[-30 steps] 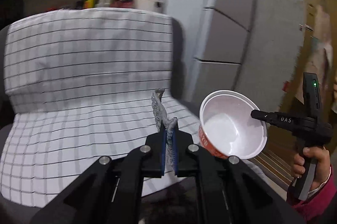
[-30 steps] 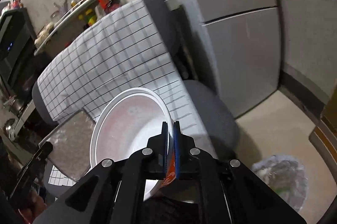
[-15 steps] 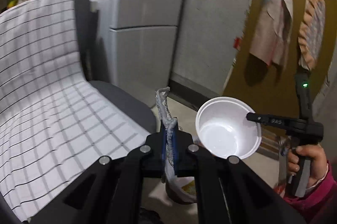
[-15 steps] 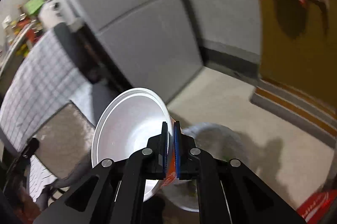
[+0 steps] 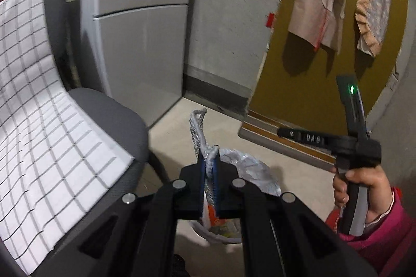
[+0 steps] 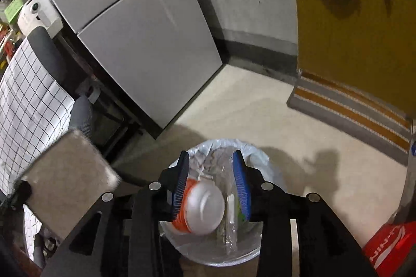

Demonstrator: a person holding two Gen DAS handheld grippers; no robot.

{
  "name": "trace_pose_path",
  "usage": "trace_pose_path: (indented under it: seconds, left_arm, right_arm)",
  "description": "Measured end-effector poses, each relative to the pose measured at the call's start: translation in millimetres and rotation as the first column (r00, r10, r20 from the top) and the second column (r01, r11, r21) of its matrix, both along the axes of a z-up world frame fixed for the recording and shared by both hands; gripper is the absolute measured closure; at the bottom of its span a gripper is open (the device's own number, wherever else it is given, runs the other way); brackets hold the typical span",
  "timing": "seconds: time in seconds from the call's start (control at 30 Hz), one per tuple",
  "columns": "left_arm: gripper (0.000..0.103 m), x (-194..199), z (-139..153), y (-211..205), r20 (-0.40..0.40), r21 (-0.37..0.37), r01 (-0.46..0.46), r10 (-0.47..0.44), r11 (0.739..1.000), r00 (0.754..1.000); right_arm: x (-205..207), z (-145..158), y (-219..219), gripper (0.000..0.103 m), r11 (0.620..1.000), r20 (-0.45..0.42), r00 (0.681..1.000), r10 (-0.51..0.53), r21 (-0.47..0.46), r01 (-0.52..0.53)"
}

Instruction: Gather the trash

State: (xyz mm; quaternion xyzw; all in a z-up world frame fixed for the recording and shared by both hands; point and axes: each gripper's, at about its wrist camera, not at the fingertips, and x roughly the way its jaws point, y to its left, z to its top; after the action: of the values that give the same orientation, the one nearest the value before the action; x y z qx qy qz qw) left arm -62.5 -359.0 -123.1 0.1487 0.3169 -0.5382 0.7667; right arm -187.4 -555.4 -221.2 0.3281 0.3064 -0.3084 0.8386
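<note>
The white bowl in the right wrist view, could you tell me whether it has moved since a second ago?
Yes. The white bowl has left the opening right tongs and dropped down into the lined trash bin.

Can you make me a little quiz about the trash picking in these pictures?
1. True or false: the left gripper is shut on a crinkly silver foil wrapper.
2. What lies under the right gripper? A) a sink B) a round trash bin lined with a clear plastic bag C) a drawer
3. Fill in: the white foam bowl with an orange outside sits in the bin between the ____ pads of the right gripper, whose jaws are opening.

Key: 1 true; 2 B; 3 blue.
</note>
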Motion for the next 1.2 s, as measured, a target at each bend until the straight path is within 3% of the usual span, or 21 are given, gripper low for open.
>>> trace_pose_path:
  seconds: [0.37,0.4,0.43,0.5,0.67,0.93,1.0,1.07,1.2]
  left_arm:
    - [0.099,-17,-21,-47,-0.020,0.042,0.103,-0.102,0.994,0.995]
    - [0.088,-17,-25,-52,-0.027,0.055,0.107,-0.106,0.993,0.994]
    - [0.061,-17,-28,-54,-0.033,0.065,0.111,-0.109,0.992,0.993]
    - [0.037,-17,-31,-55,-0.042,0.060,0.108,-0.106,0.992,0.993]
    - [0.037,-10,-33,-49,-0.033,0.076,0.080,-0.077,0.994,0.996]
    - [0.031,10,-22,-16,0.023,0.087,-0.055,0.053,0.995,0.998]
    - [0.026,12,-15,1,0.053,0.088,-0.103,0.099,0.991,0.994]
    - [0.021,13,-9,11,0.074,0.093,-0.140,0.133,0.986,0.988]
    - [0.006,17,9,47,0.097,0.094,-0.240,0.231,0.966,0.968]
  right_arm:
    - [-16,15,-6,0.058,0.999,0.038,0.999,-0.007,-0.033,0.008]
    - [-17,15,-7,0.058,0.999,0.038,0.999,-0.007,-0.035,0.008]
    - [-17,15,-8,0.057,0.999,0.039,0.999,-0.007,-0.036,0.009]
    - [-17,15,-8,0.055,0.999,0.040,0.999,-0.007,-0.038,0.009]
    - [-15,18,-5,0.055,0.999,0.042,0.999,0.005,-0.049,-0.003]
    - [-3,34,22,0.053,0.992,0.008,0.996,0.093,-0.091,-0.092]
    - [4,40,36,0.041,0.984,-0.015,0.991,0.137,-0.111,-0.137]
    - [12,49,56,0.038,0.970,-0.048,0.981,0.189,-0.146,-0.194]
    - [23,69,98,0.019,0.923,-0.104,0.950,0.295,-0.225,-0.311]
